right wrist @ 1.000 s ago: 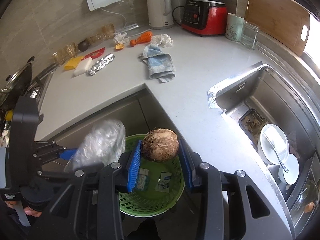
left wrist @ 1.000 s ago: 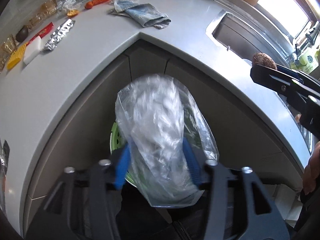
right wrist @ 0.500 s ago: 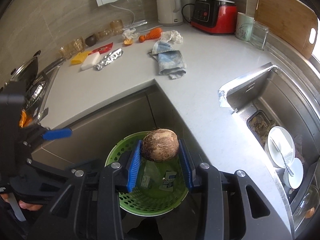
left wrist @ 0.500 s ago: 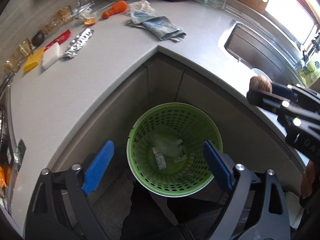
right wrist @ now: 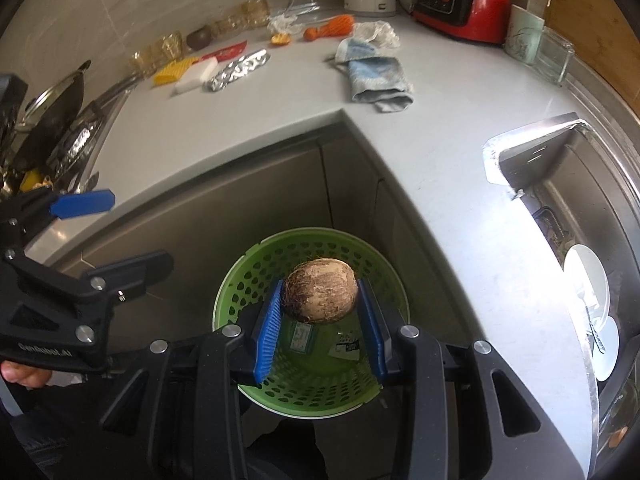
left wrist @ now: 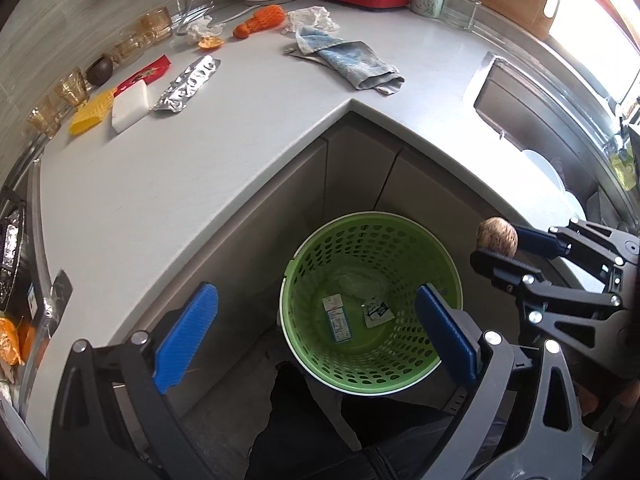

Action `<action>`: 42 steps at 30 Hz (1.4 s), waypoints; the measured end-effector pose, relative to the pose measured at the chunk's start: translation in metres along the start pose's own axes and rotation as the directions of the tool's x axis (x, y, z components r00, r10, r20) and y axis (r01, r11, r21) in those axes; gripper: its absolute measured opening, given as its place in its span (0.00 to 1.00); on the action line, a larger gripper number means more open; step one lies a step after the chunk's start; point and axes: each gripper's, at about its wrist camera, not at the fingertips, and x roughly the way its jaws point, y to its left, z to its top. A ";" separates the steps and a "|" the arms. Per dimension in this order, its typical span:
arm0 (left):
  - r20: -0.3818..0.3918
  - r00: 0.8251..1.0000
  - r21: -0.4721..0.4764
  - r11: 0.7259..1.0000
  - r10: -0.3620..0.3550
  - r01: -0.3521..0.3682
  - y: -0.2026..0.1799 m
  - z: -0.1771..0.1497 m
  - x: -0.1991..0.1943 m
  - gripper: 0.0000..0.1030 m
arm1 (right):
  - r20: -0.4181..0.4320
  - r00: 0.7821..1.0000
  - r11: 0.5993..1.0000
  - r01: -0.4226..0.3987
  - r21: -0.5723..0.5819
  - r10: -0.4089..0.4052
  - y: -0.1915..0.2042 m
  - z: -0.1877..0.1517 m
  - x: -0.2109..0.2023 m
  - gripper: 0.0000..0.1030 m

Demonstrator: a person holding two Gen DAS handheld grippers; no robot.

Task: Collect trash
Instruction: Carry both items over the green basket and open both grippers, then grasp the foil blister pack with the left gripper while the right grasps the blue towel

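The table [left wrist: 240,152] carries a blue cloth [left wrist: 352,60], a foil strip [left wrist: 188,84] and a white sponge [left wrist: 130,106]; the sink [right wrist: 568,184] lies to its right. On the floor below, the green basket [left wrist: 448,264] now holds the plastic bag [left wrist: 356,278] that the left claw [left wrist: 316,332] gripped 1 s ago, plus 2 paper scraps. That claw hangs wide open. The right claw [right wrist: 320,320] clamps the coconut [right wrist: 320,297] above the basket.

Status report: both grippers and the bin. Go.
Left gripper open, empty, above green basket. Right gripper shut on brown husk ball, held over basket. Plastic bag and scraps inside. Nothing blocking the drop.
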 end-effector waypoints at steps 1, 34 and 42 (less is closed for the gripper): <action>0.000 1.000 -0.002 1.000 0.001 -0.001 0.001 0.000 0.000 0.92 | -0.006 1.000 1.000 0.000 -0.003 0.000 0.001 -0.001 0.002 0.37; 0.049 0.997 -0.082 0.995 0.064 -0.059 0.052 0.024 0.001 0.92 | 0.070 0.995 0.996 0.065 0.054 -0.068 -0.011 0.030 -0.014 0.87; 0.096 0.994 0.003 0.999 0.051 -0.052 0.092 0.076 0.025 0.92 | 0.104 0.986 0.986 0.114 0.121 -0.127 -0.014 0.069 -0.009 0.89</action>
